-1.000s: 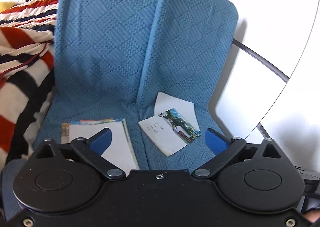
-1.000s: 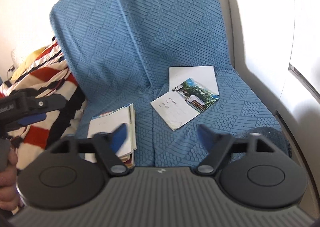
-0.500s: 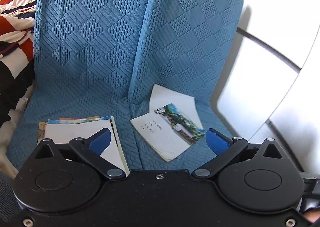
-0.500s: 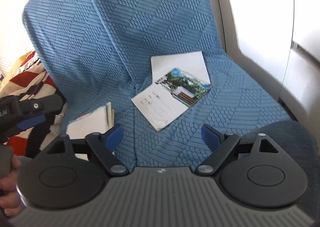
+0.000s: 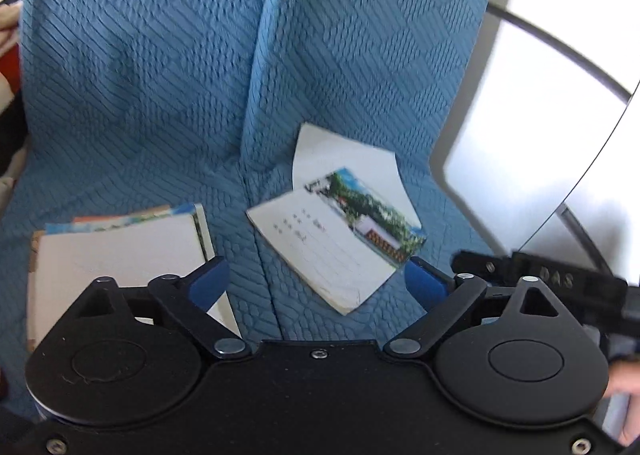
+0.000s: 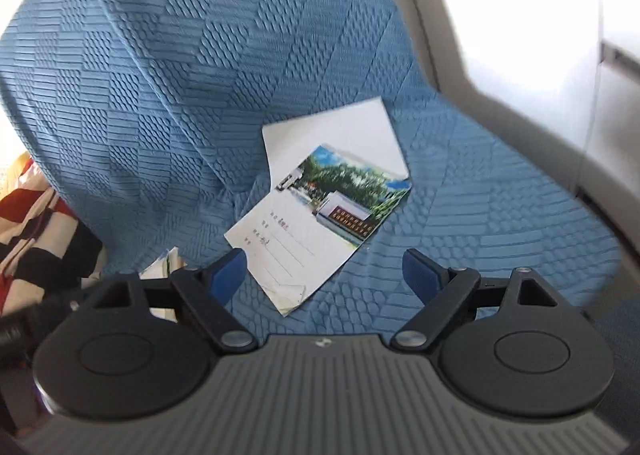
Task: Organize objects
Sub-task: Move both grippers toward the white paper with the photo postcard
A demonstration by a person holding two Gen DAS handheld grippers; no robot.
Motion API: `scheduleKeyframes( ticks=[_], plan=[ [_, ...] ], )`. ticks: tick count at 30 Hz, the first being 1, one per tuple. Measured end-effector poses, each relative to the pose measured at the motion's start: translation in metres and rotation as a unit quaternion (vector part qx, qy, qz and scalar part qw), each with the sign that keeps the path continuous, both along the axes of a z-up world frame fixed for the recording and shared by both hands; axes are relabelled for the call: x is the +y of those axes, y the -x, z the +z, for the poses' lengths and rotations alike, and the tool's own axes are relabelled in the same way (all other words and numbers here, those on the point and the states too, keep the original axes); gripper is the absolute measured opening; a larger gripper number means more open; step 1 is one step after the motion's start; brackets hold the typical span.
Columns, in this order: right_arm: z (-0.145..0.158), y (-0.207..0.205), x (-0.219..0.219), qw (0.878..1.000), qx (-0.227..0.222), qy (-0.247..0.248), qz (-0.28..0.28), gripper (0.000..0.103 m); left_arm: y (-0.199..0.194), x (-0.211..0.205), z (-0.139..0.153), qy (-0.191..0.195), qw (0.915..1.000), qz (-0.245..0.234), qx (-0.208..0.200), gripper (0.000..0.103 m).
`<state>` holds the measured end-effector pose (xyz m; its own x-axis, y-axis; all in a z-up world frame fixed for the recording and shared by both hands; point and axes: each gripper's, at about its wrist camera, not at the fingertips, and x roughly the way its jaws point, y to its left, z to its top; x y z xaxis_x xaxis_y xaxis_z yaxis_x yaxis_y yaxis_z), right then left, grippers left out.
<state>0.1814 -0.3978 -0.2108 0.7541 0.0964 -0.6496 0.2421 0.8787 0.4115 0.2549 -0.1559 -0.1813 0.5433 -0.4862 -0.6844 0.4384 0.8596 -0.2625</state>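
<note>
Now both claws hover over the blue seat (image 5: 152,103) — nothing gripped. The left gripper (image 5: 316,285) is closing near the notebook (image 5: 332,243); the right gripper (image 6: 324,273) stays wide apart.

The left gripper (image 5: 316,281) hangs over a blue quilted seat cover (image 5: 160,75), its blue-padded jaws closing with nothing between them. A white booklet with a photo cover (image 5: 336,235) lies ahead beside a stack of white paper booklets (image 5: 112,251) at left.
</note>
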Motion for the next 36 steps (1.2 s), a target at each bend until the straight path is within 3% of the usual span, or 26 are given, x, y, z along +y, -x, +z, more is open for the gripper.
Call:
scheduleKeyframes(
  ticks=[6,13,21,23,25,31,36],
  plan=[
    [-0.020,-0.035,-0.021,0.999,0.032,-0.024,-0.004,0.086,-0.018,-0.019,-0.021,0.003,0.9995,-0.023,0.020,0.081],
    [-0.043,-0.084,-0.052,0.997,0.066,-0.026,-0.014,0.086,-0.046,-0.043,-0.051,0.000,0.9971,-0.043,0.063,0.058],
    [-0.064,-0.128,-0.072,0.994,0.099,-0.040,-0.010,0.086,-0.065,-0.061,-0.080,-0.009,0.9925,-0.060,0.106,0.042],
    [-0.069,-0.135,-0.077,0.993,0.106,-0.056,-0.016,0.086,-0.068,-0.064,-0.085,-0.012,0.9918,-0.064,0.110,0.036],
    [-0.073,-0.141,-0.081,0.991,0.112,-0.063,-0.020,0.086,-0.071,-0.066,-0.092,-0.015,0.9905,-0.071,0.117,0.022],
    [-0.086,-0.148,-0.093,0.983,0.120,-0.131,-0.037,0.087,-0.077,-0.065,-0.118,-0.029,0.9865,-0.068,0.146,0.014],
    [-0.087,-0.149,-0.101,0.977,0.109,-0.173,-0.062,0.088,-0.079,-0.063,-0.119,-0.020,0.9866,-0.066,0.148,0.014]
  ],
)
